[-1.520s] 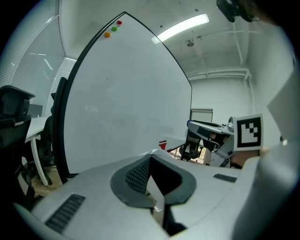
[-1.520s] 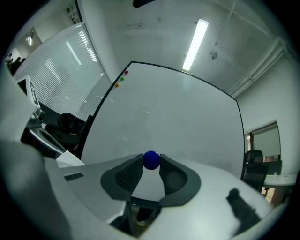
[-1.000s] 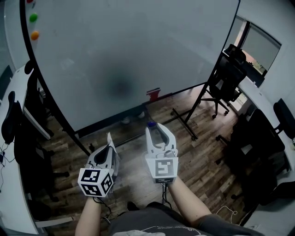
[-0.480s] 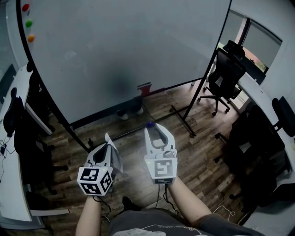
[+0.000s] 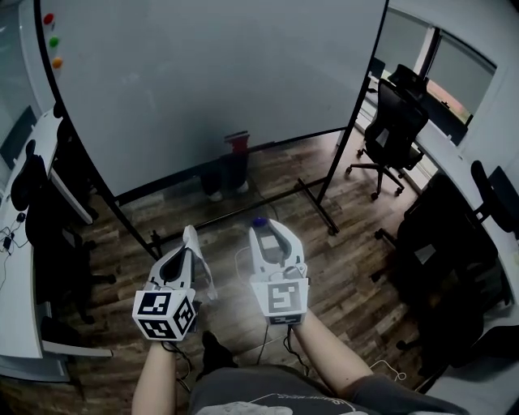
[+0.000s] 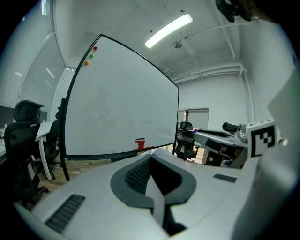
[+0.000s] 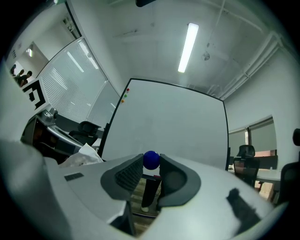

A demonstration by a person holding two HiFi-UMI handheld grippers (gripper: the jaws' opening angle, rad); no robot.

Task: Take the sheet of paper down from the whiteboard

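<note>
Whiteboard [image 5: 211, 89] stands ahead across the wooden floor [image 5: 349, 267], its face bare apart from a red magnet [image 5: 49, 18], a green magnet [image 5: 53, 40] and an orange magnet [image 5: 57, 62] in the top left corner; a small red object [image 5: 238, 143] sits at its lower ledge, too small to identify. Sheet of paper [image 6: 157, 201] is not on the board: the left hand-held gripper [image 5: 191, 235] has its jaws pressed together on one edge of it, and the rest of the sheet trails back along the gripper body, looking creased in the right gripper view. Right hand-held gripper [image 7: 151, 161] pinches a blue magnet [image 7: 151, 160] at the very tips of its jaws, which stand apart only by the width of that ball. Both grippers are low in front of the person, side by side, not touching, well apart from the board. Judgement: the taking-down itself looks done, and the step in hand is carrying the sheet off and finding it a place. Doing it well: hold the left pinch firm, since the grip is on an edge only and a thin sheet can slide out; keep the loose part clear of the right gripper so it does not snag. The magnet is round and held at the tips, so it may roll free if the pinch eases before it meets a surface. The white worktop [image 5: 20, 243] at left looks like the nearest flat spot; lay the sheet flat there before letting go, to spare it more creasing
</note>
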